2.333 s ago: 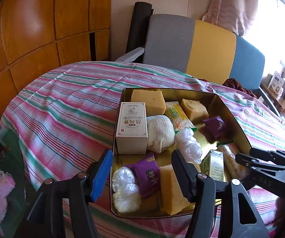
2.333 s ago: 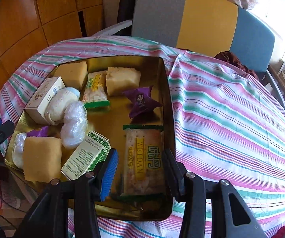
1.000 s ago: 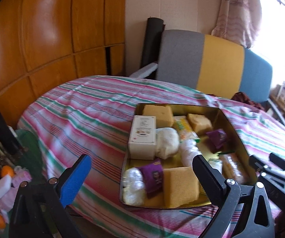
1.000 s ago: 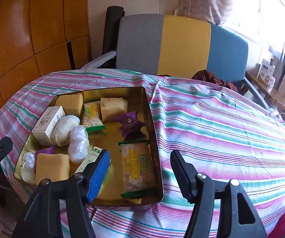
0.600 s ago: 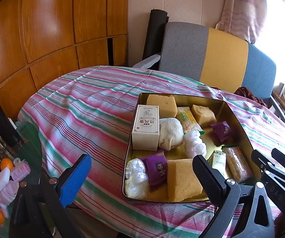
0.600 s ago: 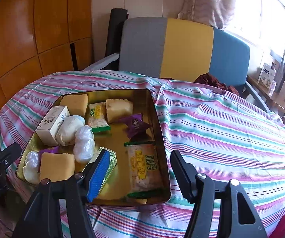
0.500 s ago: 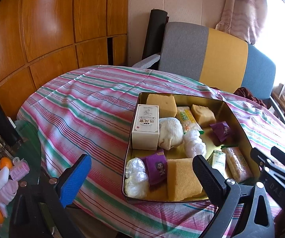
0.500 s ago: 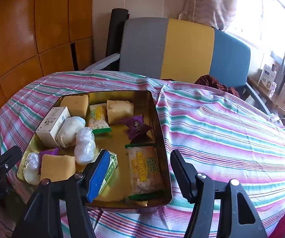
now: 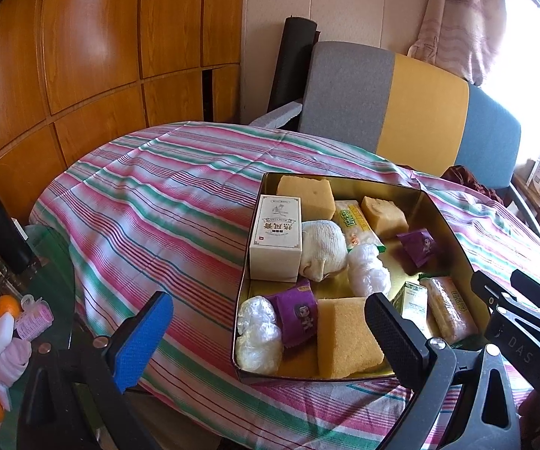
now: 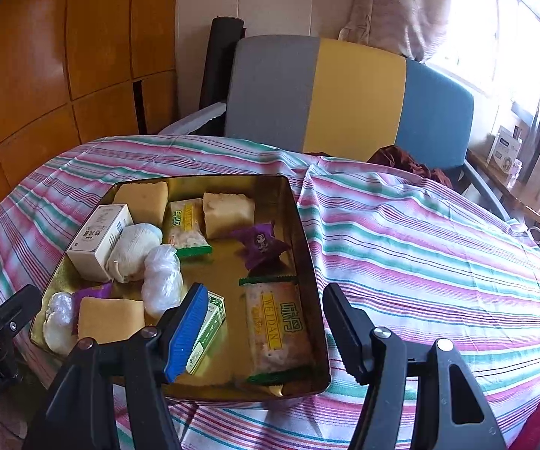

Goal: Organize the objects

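Observation:
A gold tin (image 9: 446,221) (image 10: 307,247) sits on the striped tablecloth, filled with snacks. Inside lie a white box (image 9: 277,236), yellow sponge cakes (image 9: 346,341), a purple packet (image 10: 260,243), clear-wrapped white balls (image 9: 367,272), a small green box (image 10: 208,328) and a cracker packet (image 10: 275,322). My left gripper (image 9: 270,333) hovers open before the tin's near left corner, holding nothing. My right gripper (image 10: 266,326) hovers open before the tin's near right end, above the cracker packet, and is also empty.
A grey, yellow and blue chair (image 9: 401,105) stands behind the table. Wood panelling covers the left wall. A low glass table (image 9: 56,262) at the left holds oranges and small items. Bare striped tablecloth (image 10: 438,262) spreads right of the tin.
Since the earliest frames both grippers have drawn back from the tin and their jaws stand wider. Over the last half second nothing has visibly moved.

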